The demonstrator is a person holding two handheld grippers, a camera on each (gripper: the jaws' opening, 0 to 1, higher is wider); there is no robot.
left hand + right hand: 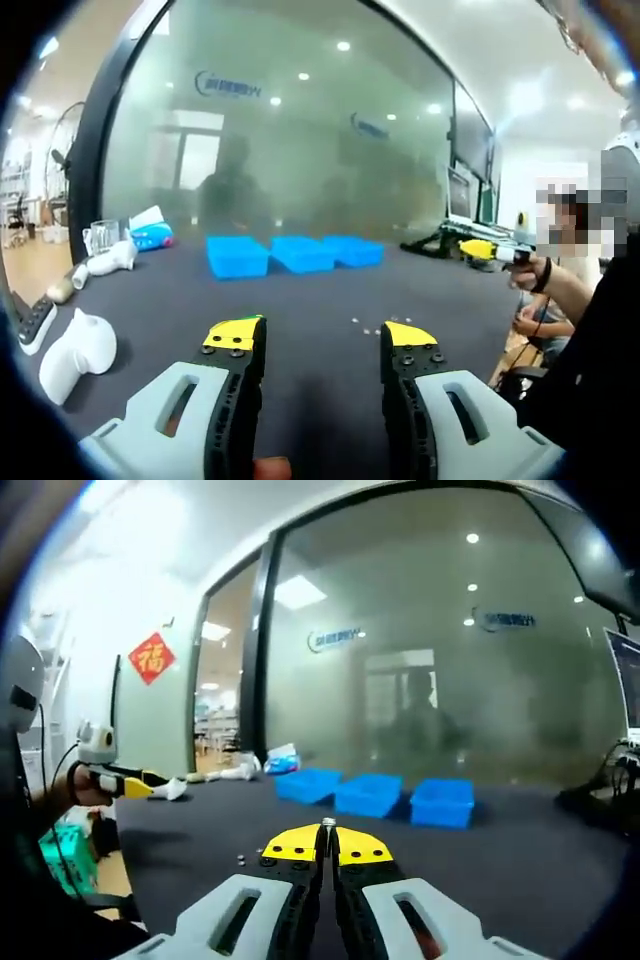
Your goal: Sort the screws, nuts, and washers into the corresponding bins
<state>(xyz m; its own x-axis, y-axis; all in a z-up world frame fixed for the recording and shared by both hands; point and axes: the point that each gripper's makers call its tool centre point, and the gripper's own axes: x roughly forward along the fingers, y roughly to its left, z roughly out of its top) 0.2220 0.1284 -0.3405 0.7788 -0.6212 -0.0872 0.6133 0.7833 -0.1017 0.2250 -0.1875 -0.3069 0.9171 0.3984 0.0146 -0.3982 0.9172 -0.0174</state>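
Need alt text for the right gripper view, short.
The right tongs are shut on a small metal part at their yellow tips, above a dark table. Three blue bins sit in a row farther back before a frosted glass wall; a few small parts lie left of the tongs.

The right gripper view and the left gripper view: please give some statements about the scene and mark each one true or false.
1. Three blue bins stand in a row on the dark table. True.
2. The right gripper is wide open and holds nothing. False: its jaws are shut on a small metal part.
3. The left gripper is open. True.
4. Small loose parts lie inside the bins. False: they lie on the table, ahead of the left gripper.
5. The wall behind the bins is frosted glass. True.
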